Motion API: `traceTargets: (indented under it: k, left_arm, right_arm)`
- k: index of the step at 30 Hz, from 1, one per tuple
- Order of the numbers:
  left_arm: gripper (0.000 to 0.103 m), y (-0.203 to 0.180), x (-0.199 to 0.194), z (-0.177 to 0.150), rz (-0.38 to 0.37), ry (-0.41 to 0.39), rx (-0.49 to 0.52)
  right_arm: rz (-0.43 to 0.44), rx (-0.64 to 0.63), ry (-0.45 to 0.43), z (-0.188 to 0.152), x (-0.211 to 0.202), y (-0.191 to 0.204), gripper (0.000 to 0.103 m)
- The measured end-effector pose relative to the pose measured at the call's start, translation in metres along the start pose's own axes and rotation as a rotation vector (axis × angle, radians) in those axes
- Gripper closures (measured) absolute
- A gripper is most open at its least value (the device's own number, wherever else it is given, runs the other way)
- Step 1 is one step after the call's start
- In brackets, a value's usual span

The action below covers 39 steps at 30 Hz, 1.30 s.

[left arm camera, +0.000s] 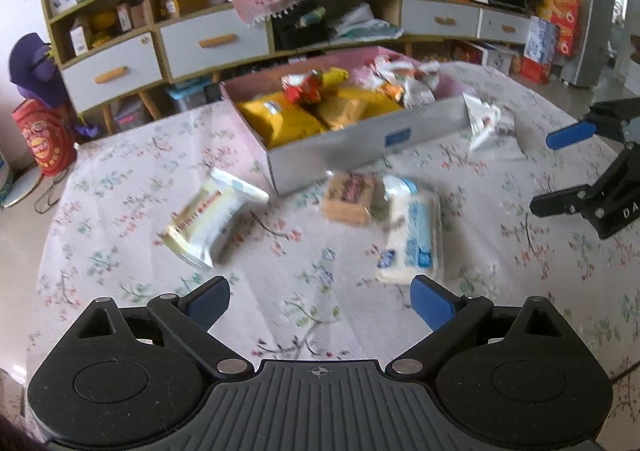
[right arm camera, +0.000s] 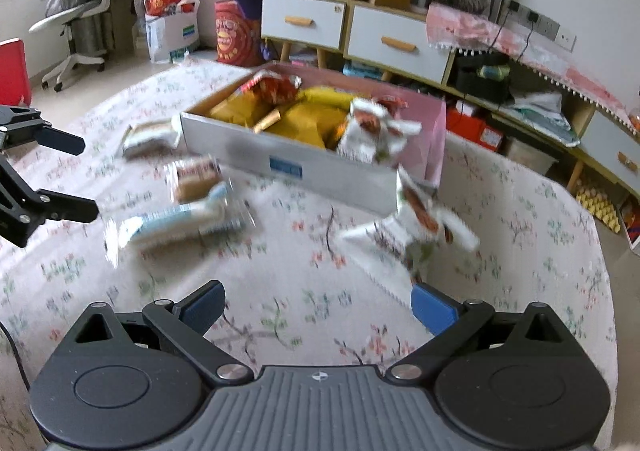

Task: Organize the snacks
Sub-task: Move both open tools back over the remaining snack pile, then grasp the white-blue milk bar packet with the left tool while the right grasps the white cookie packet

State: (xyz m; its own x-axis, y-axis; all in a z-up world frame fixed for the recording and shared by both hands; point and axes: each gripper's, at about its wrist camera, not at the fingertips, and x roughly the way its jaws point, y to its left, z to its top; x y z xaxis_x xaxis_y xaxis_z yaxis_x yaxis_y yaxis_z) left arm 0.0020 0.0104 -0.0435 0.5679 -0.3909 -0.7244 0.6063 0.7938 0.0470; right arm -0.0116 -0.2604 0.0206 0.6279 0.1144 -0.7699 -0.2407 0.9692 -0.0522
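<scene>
- two handheld grippers hover over a counter [left arm camera: 320,315] spread with a floral cloth; both views are smeared, so small print on the packets cannot be read.
- the left gripper [left arm camera: 320,303] has its jaws spread wide with nothing between them, low over bare cloth near the front edge.
- the right gripper [right arm camera: 318,301] is also wide and empty; in the left view it shows at the far right edge, off to the side of the loose packets.
- a shallow cardboard box [left arm camera: 352,143] sits toward the far side of the counter, already holding yellow bags [left arm camera: 280,119], a red packet and white wrappers.
- loose on the cloth in front of the box: a cream packet [left arm camera: 212,219] to the left, a brown biscuit pack [left arm camera: 350,197] touching a white and blue packet [left arm camera: 412,235], and a white crinkled wrapper [right arm camera: 412,223] just beside the box's right corner.
- the step in hand looks like a reach for the next loose snack, the sorting partly done.
- the next move likely calls for lowering a gripper over one packet, the white and blue packet being nearest the left jaws, closing on it, then lifting it over the box wall.
</scene>
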Motion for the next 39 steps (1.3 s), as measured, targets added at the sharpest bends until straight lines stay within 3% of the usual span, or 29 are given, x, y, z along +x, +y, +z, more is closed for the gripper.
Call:
traceTargets:
  k: [10, 17, 25, 29, 37, 39]
  left_arm:
    - [0.005, -0.03, 0.013, 0.007, -0.08, 0.02, 0.014]
    - [0.008, -0.048, 0.028, 0.02, -0.105, 0.011, 0.0]
    - [0.037, -0.06, 0.043, 0.035, -0.106, 0.042, -0.012]
    - [0.046, -0.06, 0.046, 0.037, -0.092, 0.048, -0.014]
    - [0.066, -0.056, 0.046, 0.039, -0.071, 0.061, -0.021]
    - [0.069, -0.054, 0.046, 0.04, -0.069, 0.069, -0.036]
  right_arm:
    - [-0.055, 0.067, -0.007, -0.007, 0.009, -0.029, 0.02]
    - [-0.046, 0.135, -0.028, 0.006, 0.021, -0.039, 0.02]
    - [-0.021, 0.159, -0.051, 0.025, 0.032, -0.034, 0.02]
    - [-0.02, 0.18, -0.044, 0.028, 0.041, -0.034, 0.021]
    - [-0.037, 0.221, -0.023, 0.03, 0.051, -0.039, 0.032]
    - [-0.047, 0.228, -0.019, 0.031, 0.051, -0.04, 0.039]
